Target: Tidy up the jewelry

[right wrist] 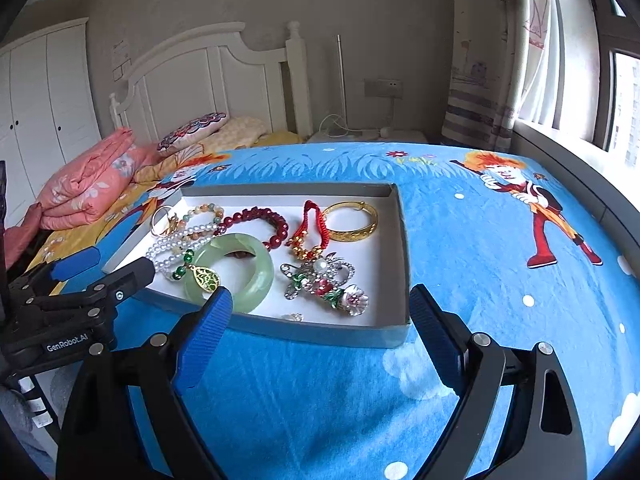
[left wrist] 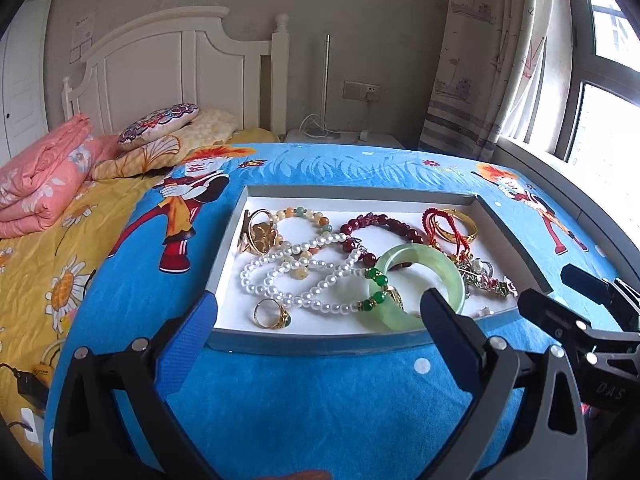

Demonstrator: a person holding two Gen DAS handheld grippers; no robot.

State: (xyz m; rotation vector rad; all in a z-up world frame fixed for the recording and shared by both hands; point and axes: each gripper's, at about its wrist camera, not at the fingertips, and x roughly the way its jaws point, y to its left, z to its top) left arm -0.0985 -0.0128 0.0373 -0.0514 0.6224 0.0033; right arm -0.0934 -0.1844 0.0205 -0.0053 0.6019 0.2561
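A shallow grey tray with a white floor (left wrist: pixel 228 240) (right wrist: pixel 402 248) lies on the blue cartoon cloth and holds the jewelry. Inside lie a pale green jade bangle (left wrist: pixel 448 272) (right wrist: pixel 260 264), a white pearl necklace (left wrist: pixel 280 276) (right wrist: pixel 168 246), a dark red bead bracelet (left wrist: pixel 384 224) (right wrist: pixel 256 216), a gold bangle (left wrist: pixel 464 228) (right wrist: pixel 352 220), a red cord charm (right wrist: pixel 308 224), a gold ring (left wrist: pixel 272 314) and a silver flower brooch (right wrist: pixel 324 284). My left gripper (left wrist: pixel 318 308) stands open at the tray's near edge. My right gripper (right wrist: pixel 320 304) stands open at the tray's near right corner. Neither holds anything.
The cloth-covered table (left wrist: pixel 320 400) stands beside a bed with a yellow flowered sheet (left wrist: pixel 48 272), a folded pink quilt (left wrist: pixel 40 176) and pillows. A window and curtain (left wrist: pixel 480 60) are on the right. A nightstand with cables (left wrist: pixel 340 136) stands behind.
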